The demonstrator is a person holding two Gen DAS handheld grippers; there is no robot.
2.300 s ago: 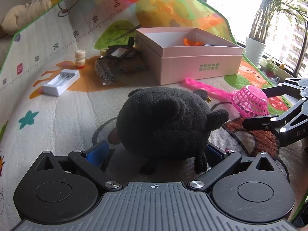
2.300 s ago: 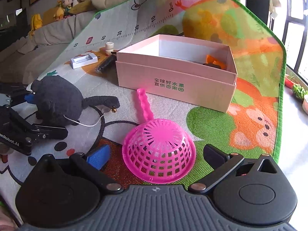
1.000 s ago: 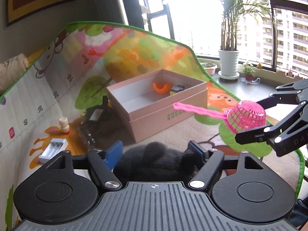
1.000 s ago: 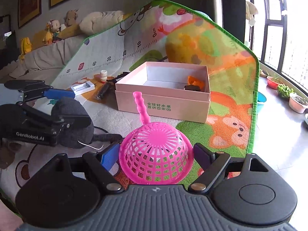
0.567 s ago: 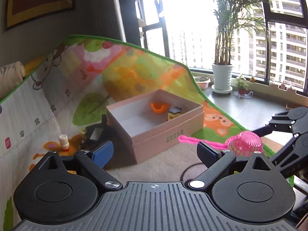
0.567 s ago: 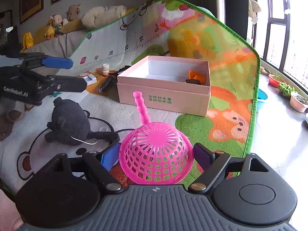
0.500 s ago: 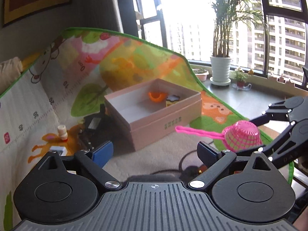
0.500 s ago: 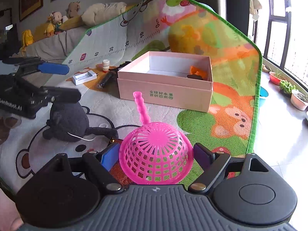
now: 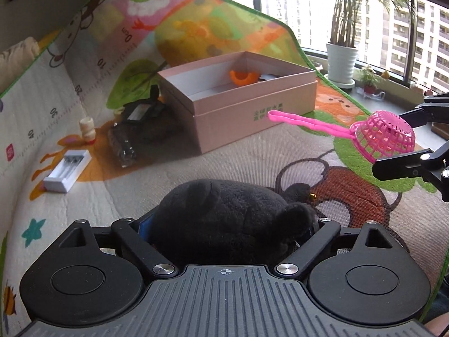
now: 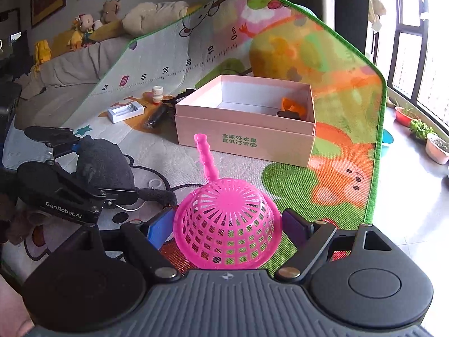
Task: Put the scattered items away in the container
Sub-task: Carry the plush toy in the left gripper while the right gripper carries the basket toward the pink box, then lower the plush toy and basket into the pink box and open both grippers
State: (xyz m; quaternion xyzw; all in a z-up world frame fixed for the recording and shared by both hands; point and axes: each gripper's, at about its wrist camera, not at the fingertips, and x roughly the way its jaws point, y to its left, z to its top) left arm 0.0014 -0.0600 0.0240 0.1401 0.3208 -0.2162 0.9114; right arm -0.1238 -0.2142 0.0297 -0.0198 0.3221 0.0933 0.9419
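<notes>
While the right hand-held gripper [image 10: 228,226] clamps the pink strainer [image 10: 227,230], the left hand-held gripper [image 9: 230,224] brackets the black plush [image 9: 233,219].

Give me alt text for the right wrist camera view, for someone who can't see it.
The right gripper clamps a pink mesh scoop by its bowl, handle pointing toward an open pink box on a colourful play mat. At left, the left gripper grips a black plush toy.

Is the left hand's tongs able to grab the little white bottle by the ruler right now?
Probably not yet. The left tongs sit around the black plush toy, so they look full. The little white bottle stands uncovered on the play mat, so the way looks free once the toy is dropped off.
</notes>
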